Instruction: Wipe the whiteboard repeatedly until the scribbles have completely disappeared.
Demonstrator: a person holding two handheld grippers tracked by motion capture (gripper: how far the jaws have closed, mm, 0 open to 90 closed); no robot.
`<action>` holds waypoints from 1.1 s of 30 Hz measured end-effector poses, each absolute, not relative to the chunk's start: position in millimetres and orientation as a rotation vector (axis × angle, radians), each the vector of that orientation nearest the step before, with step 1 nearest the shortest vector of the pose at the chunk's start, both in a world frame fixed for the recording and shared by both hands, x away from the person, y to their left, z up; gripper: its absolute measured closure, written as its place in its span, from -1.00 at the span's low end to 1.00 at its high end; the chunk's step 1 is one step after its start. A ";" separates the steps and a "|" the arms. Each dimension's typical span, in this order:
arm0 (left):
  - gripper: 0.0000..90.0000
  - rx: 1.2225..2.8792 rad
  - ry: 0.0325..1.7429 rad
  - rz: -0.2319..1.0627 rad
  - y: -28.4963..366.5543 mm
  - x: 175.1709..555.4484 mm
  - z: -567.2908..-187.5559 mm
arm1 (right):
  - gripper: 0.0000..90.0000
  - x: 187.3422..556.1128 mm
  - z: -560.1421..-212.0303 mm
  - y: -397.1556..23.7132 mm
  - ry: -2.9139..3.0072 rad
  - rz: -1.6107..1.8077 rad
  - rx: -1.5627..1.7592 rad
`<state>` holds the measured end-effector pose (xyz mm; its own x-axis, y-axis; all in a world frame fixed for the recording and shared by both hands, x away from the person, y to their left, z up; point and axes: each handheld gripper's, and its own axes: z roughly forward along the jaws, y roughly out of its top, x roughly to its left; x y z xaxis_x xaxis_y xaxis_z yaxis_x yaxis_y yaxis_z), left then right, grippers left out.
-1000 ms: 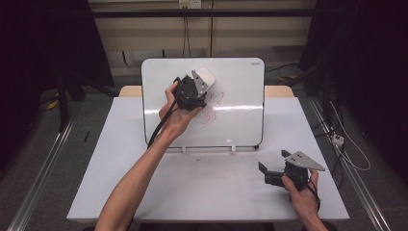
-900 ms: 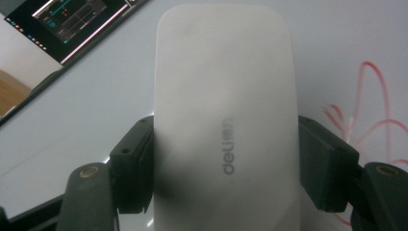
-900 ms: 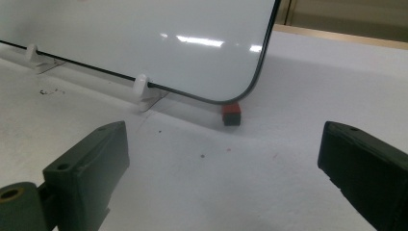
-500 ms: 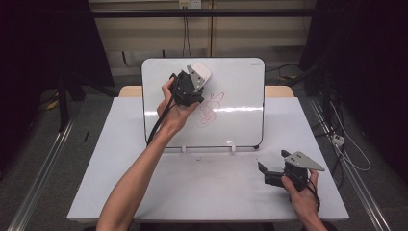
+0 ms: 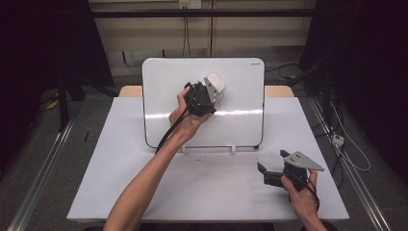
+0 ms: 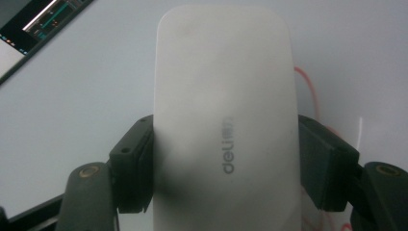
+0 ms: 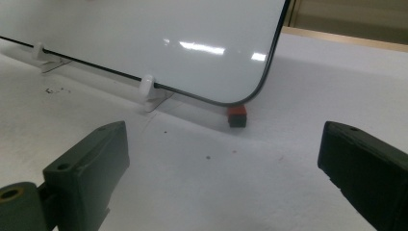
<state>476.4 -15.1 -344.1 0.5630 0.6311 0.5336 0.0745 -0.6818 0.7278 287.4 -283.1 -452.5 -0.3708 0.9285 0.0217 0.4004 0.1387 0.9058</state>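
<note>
The left gripper (image 5: 211,94) had slid right across the whiteboard (image 5: 240,82), jaws squeezing the white eraser (image 6: 223,120), which pointed up-right.

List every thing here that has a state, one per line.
Whiteboard: propped upright on white clips, red marks left on it.
Eraser: clamped between the left jaws, against the board.
Left gripper: shut on the eraser.
Right gripper: open, nothing between its jaws, low over the table.
Small red-and-black block: lying under the board's corner.
</note>
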 end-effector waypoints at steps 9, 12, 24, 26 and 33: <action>-0.31 2.172 0.494 1.090 -26.2 456.2 -365.3 | -0.91 287.3 -452.3 -282.3 1.853 1.196 1.270; -0.31 2.191 0.468 1.103 -28.7 449.1 -370.4 | -0.91 287.1 -452.0 -281.5 1.858 1.194 1.264; -0.31 2.185 0.555 1.078 -11.8 472.2 -345.8 | -0.91 286.1 -452.0 -284.7 1.848 1.199 1.274; -0.31 2.176 0.587 1.080 -4.6 477.4 -339.2 | -0.91 286.0 -452.0 -284.7 1.848 1.201 1.274; -0.31 2.136 0.649 1.066 12.5 482.9 -333.6 | -0.91 286.6 -452.4 -284.3 1.849 1.199 1.275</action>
<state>482.9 12.5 -333.6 0.5459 0.6712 0.5015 0.1374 -0.6622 0.7366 286.6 -284.3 -452.4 -0.3692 0.9290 0.0232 0.4005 0.1365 0.9061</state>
